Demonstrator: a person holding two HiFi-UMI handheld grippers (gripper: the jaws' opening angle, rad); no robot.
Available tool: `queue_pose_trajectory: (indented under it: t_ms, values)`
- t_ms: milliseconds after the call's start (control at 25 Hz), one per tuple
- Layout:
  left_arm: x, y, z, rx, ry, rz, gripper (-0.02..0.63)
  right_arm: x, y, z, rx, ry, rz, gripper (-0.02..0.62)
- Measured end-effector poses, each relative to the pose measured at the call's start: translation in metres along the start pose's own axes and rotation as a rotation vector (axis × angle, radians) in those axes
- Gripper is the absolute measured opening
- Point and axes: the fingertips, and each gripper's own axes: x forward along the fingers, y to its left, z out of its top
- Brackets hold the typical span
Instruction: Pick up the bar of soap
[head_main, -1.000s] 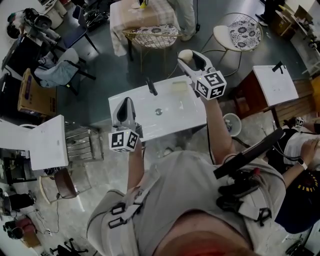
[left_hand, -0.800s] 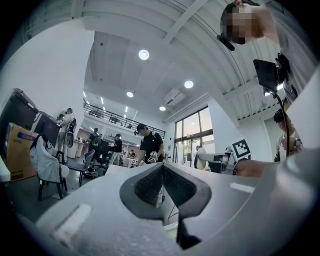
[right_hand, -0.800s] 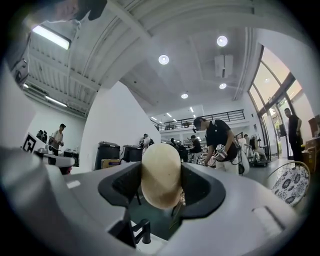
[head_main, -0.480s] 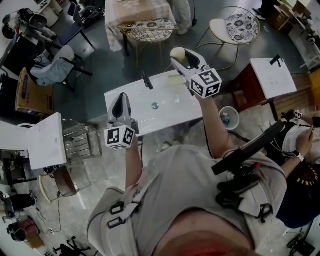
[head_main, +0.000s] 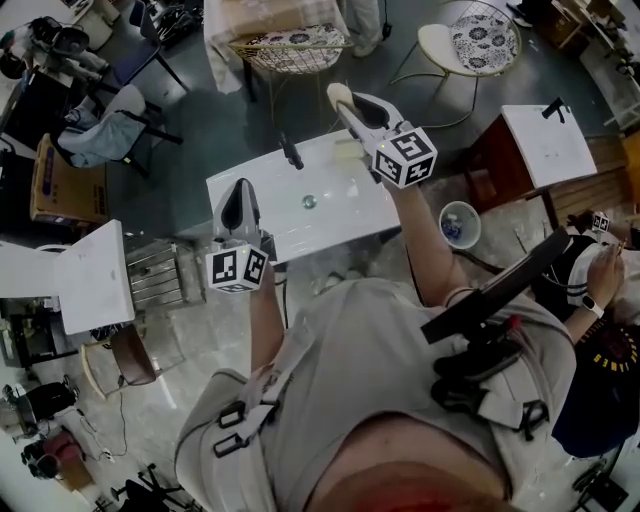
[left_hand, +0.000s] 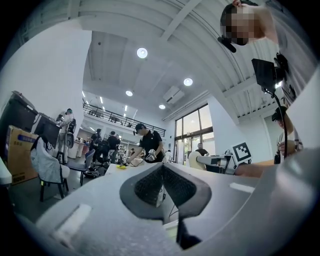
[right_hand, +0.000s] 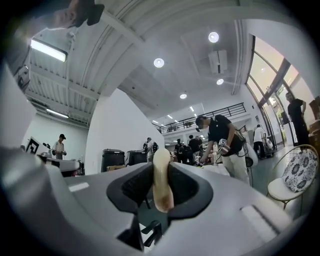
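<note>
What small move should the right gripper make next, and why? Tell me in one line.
Probably lift gently straight up with the grip unchanged. The right gripper has just been closing its jaws, and they now pinch the soap edge-on, raised above the sink. The bar sits thin between them, so a jerk might slip it.

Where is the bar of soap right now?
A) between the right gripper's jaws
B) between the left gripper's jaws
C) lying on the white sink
A: the right gripper, whose jaws have just been closing, pinches the bar of soap upright between its pads.
</note>
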Motion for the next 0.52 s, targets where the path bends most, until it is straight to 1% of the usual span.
queue_pose_trajectory:
  t_ms: [160, 320, 520]
  values:
    - [-0.0018, 0.0059, -0.0009, 0.006, 0.010, 0.012, -0.002, 0.0064, 0.0004, -0.0049, 0.011, 0.003, 0.004, 0.101]
    - [-0.0028, 0.0108, -0.0004, 0.009, 0.002, 0.030, -0.002, 0.0101, -0.0010, -0.0049, 0.005, 0.005, 0.008, 0.100]
    - [-0.0011, 0.0108, -0.0003, 0.012, 0.000, 0.022, -0.002, 0.0081, 0.0003, -0.0014, -0.008, -0.001, 0.005, 0.100]
